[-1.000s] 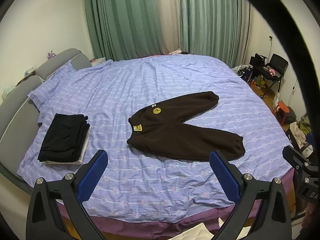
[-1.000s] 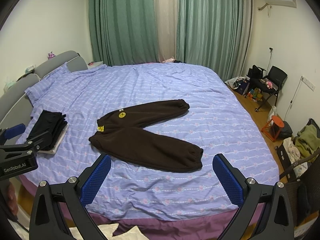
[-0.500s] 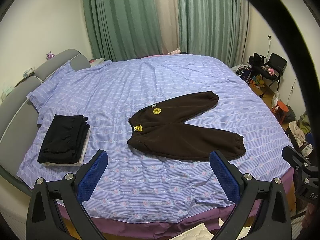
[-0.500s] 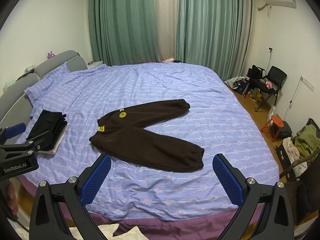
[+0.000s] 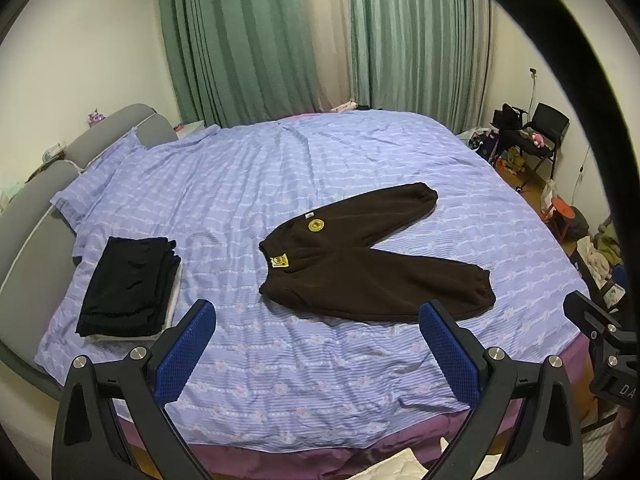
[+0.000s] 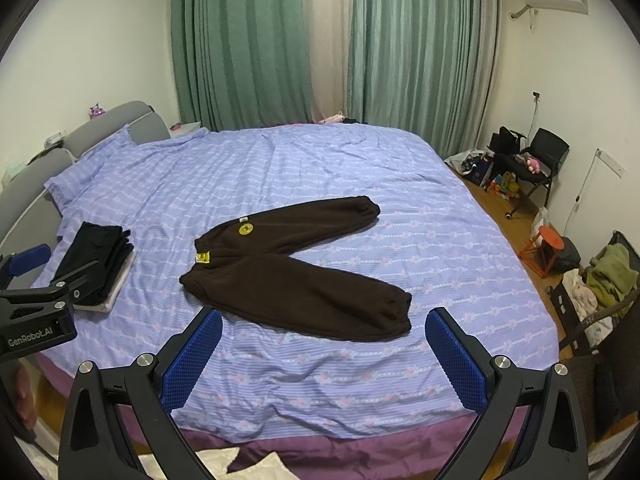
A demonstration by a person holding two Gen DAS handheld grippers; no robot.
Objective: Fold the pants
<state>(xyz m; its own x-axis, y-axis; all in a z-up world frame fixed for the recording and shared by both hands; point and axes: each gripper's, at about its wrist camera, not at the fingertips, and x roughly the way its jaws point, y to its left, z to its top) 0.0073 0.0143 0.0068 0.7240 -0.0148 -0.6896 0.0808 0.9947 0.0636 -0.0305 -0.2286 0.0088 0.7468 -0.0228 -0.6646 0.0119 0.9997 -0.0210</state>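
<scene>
Dark brown pants point(image 5: 360, 264) lie flat on the purple striped bed point(image 5: 280, 368), legs spread in a V toward the right, waistband with yellow patches to the left. They also show in the right wrist view point(image 6: 296, 276). My left gripper point(image 5: 316, 344) is open and empty, held above the bed's near edge, short of the pants. My right gripper point(image 6: 322, 348) is open and empty, also near the front edge, apart from the pants.
A stack of folded black clothes point(image 5: 128, 280) lies on the bed's left side, also seen in the right wrist view point(image 6: 96, 260). A grey headboard point(image 5: 32, 216) is at left. Green curtains behind. A chair point(image 6: 536, 168), red stool point(image 6: 544, 244) and clutter stand at right.
Both grippers have drifted slightly; the view of the bed has shifted a little. The pants have not moved and both grippers stay open.
</scene>
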